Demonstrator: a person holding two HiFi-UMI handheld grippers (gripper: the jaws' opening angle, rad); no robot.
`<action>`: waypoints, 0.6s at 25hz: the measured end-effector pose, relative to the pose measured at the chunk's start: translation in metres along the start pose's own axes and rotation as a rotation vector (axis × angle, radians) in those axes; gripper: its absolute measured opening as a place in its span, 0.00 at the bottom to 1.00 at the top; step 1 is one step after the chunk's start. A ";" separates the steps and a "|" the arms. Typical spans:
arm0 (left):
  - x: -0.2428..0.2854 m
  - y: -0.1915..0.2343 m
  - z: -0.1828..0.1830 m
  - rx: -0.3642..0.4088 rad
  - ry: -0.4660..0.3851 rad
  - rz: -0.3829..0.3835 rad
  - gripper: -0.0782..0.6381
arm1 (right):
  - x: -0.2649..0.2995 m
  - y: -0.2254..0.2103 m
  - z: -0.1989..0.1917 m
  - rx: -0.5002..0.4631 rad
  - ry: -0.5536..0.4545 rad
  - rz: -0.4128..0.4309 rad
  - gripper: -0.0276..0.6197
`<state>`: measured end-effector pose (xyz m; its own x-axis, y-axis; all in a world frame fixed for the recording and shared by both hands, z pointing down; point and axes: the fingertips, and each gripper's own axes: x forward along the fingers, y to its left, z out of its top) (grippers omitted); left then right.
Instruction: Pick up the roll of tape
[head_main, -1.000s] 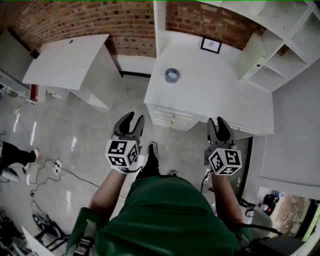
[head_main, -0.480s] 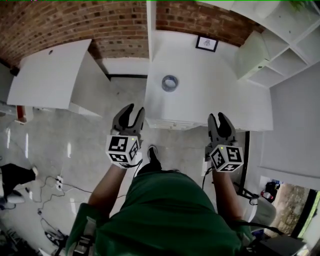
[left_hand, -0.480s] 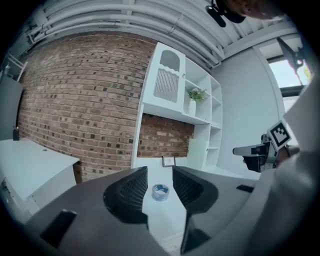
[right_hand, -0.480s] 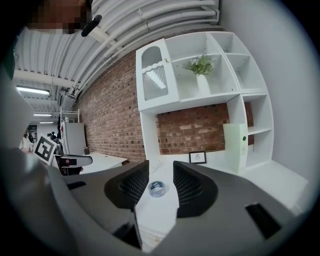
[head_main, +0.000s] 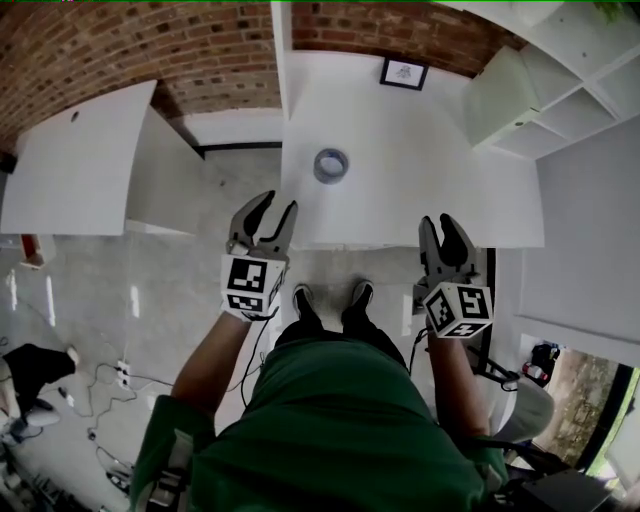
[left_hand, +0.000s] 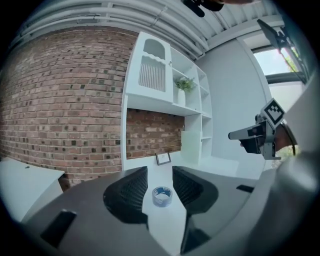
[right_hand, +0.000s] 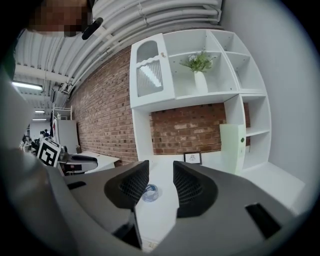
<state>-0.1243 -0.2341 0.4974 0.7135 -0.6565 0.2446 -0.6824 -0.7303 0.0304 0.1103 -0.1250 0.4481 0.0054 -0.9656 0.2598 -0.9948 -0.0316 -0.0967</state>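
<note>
The roll of tape (head_main: 331, 165) lies flat on the white bench (head_main: 430, 170), toward its left side and well in front of the small picture frame (head_main: 401, 72) standing at the back. The left tongs (head_main: 270, 207) hover by the bench's front left corner, jaws apart with nothing between them, and the roll shows beyond the gap, well apart from them. The right tongs (head_main: 440, 225) are also open and empty, held at the front edge further right.
</note>
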 end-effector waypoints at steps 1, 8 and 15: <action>0.008 -0.003 -0.001 0.012 0.009 -0.008 0.34 | 0.004 -0.006 -0.002 0.009 0.002 0.000 0.30; 0.064 -0.031 -0.028 0.140 0.177 -0.043 0.34 | 0.033 -0.047 -0.016 0.070 0.019 0.058 0.30; 0.127 -0.065 -0.068 0.321 0.457 -0.176 0.34 | 0.065 -0.099 -0.004 0.125 0.000 0.123 0.30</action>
<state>0.0003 -0.2570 0.5927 0.6228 -0.4240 0.6576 -0.4267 -0.8885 -0.1688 0.2089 -0.1836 0.4779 -0.1154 -0.9642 0.2388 -0.9677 0.0549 -0.2461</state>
